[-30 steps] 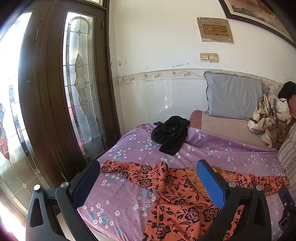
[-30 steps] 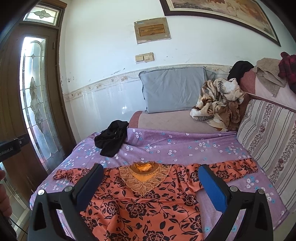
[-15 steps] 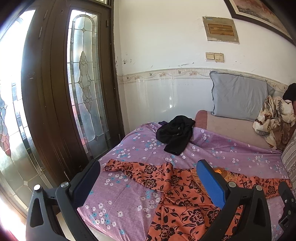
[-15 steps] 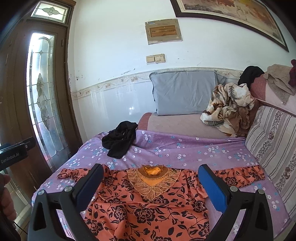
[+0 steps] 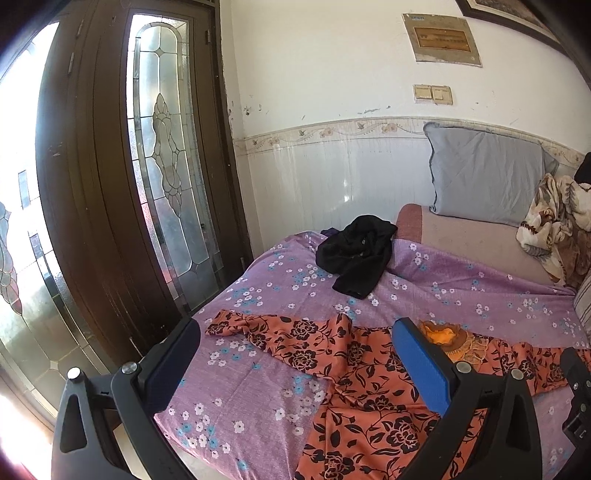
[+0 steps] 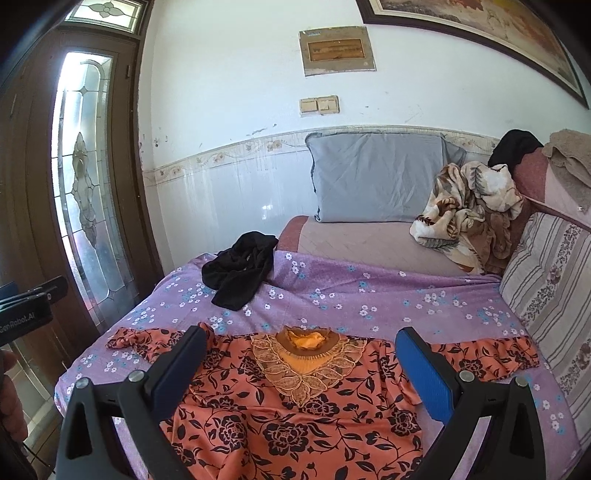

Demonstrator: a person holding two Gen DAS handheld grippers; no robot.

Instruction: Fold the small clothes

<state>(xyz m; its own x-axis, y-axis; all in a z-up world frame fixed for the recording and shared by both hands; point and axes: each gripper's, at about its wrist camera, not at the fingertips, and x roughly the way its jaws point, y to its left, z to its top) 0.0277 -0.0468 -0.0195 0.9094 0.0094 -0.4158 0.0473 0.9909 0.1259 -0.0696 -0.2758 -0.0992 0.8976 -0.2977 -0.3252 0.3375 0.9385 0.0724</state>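
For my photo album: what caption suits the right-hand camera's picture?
Open right gripper above an orange floral top spread flat on a purple bedsheet.

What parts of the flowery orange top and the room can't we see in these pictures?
- Orange floral top: its hem runs off the bottom edge in both wrist views.
- Its right sleeve: partly behind the left gripper's blue finger.
- Wall plaque: writing too small to read.
- Framed painting: cut by the top edge.
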